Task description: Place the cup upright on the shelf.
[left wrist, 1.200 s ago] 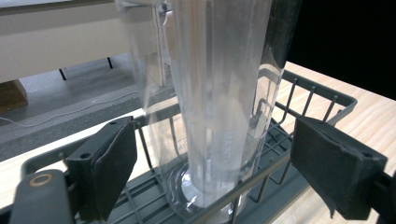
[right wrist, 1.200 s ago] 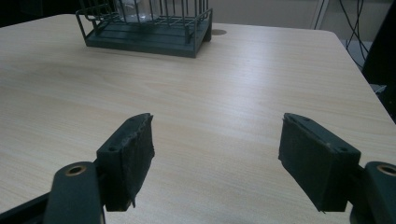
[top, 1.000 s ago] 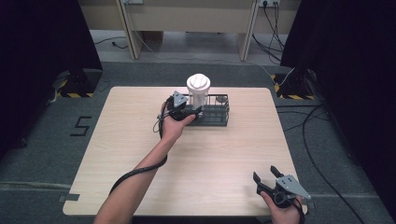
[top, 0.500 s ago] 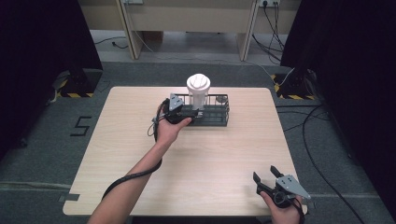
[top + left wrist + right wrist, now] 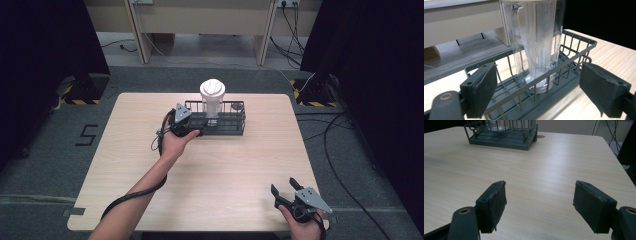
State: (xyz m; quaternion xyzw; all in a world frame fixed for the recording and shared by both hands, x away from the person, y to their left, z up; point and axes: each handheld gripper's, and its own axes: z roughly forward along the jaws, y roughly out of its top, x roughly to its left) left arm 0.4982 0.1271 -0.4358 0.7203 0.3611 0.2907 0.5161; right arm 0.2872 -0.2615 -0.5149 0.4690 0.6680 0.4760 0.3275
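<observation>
A dark wire basket (image 5: pixel 231 124) stands at the far middle of the wooden table (image 5: pixel 215 175). Upright inside it is a tall clear tumbler (image 5: pixel 212 102) with a white lid. My left gripper (image 5: pixel 192 127) is open at the basket's left end, and in the left gripper view its black pads (image 5: pixel 482 91) stand on either side of the basket's near wall (image 5: pixel 534 86), with the tumbler (image 5: pixel 537 42) just beyond. My right gripper (image 5: pixel 283 186) is open and holds nothing near the table's front right edge. In the right gripper view it (image 5: pixel 539 210) faces the distant basket (image 5: pixel 501 133) across bare wood.
Cables (image 5: pixel 340 165) run over the grey floor to the right of the table. A light wooden desk frame (image 5: pixel 200 25) stands behind it. Black curtains (image 5: pixel 45 65) hang on both sides. Floor marker tape (image 5: pixel 85 135) lies to the left.
My left gripper has drawn back a little from the tumbler, leftward and toward the person, to the basket's left end. The right gripper has stayed put.
</observation>
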